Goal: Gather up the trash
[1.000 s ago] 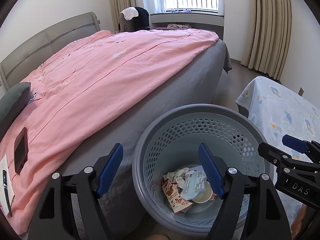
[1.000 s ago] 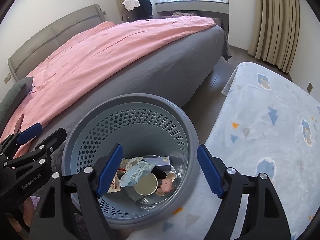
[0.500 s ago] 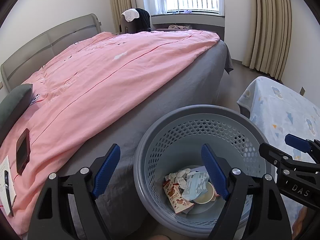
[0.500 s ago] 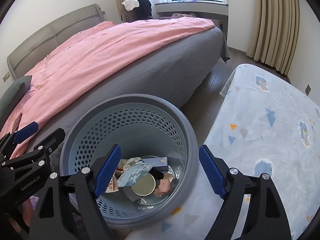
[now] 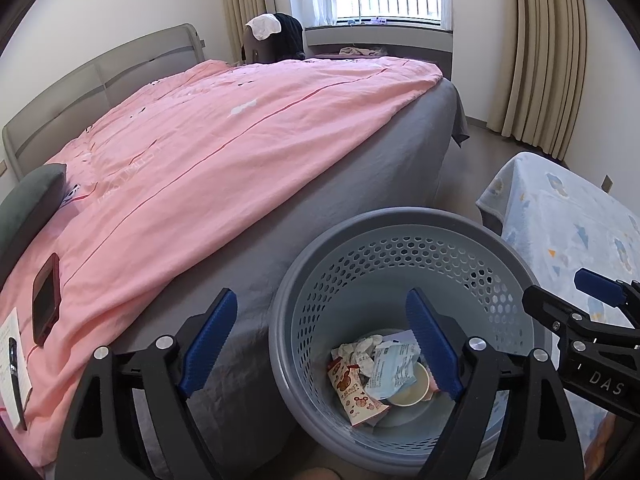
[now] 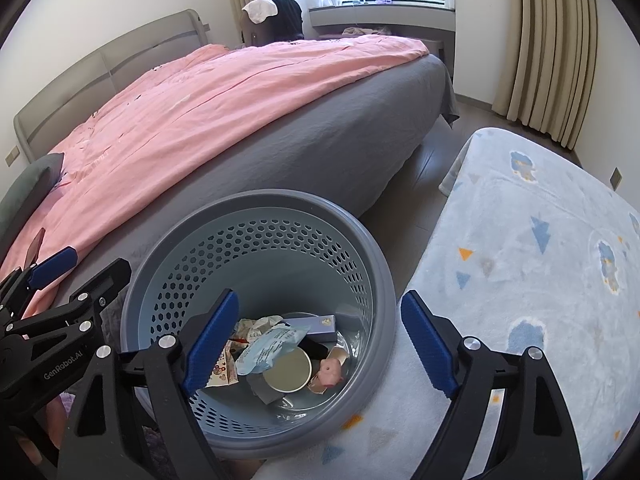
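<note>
Wider tools (image 5: pixel 320 354) above binned trash (image 5: pixel 380 376)

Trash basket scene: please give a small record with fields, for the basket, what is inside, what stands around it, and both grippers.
container: round grey perforated basket on the floor
position: between the bed with a pink cover and a light blue patterned blanket
contents: paper cup, red snack wrapper, pale blue packet, crumpled paper
left gripper: opening, nothing between the pads, above the basket's near rim
right gripper: opening, nothing between the pads, above the basket
on the bed: dark phone, pen on paper
</note>
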{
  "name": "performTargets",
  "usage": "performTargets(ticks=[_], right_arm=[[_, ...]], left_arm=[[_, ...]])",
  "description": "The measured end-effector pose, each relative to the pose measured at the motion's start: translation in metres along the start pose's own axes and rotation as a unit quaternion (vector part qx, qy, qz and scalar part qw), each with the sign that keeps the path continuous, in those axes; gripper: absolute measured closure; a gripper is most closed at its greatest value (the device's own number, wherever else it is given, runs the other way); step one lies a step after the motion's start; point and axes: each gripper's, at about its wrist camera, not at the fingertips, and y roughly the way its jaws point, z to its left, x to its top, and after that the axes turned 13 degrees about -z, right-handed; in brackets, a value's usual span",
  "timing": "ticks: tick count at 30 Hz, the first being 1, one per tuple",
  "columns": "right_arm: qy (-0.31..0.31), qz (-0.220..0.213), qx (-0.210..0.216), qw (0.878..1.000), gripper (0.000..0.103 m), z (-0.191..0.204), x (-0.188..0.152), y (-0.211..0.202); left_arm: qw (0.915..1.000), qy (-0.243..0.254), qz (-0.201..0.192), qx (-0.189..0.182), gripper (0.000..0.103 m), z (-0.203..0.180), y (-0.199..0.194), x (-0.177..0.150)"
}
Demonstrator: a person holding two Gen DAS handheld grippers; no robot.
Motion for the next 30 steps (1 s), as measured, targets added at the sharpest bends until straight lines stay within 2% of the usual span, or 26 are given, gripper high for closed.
performTargets(ticks=[16, 30], right_arm=[[0.000, 0.000, 0.000, 1.000, 0.020, 0.0006, -0.0006, -0.0002], [-0.001, 0.000, 0.000, 1.000, 0.020, 0.0021, -0.0019, -0.0001]], left_arm=[[1.0000, -0.007, 0.006, 0.003, 0.019, 0.0026, 0.0017, 0.0001], [1.0000, 0.000, -0.006, 0.006, 0.019, 0.0004, -0.0028, 0.0014]])
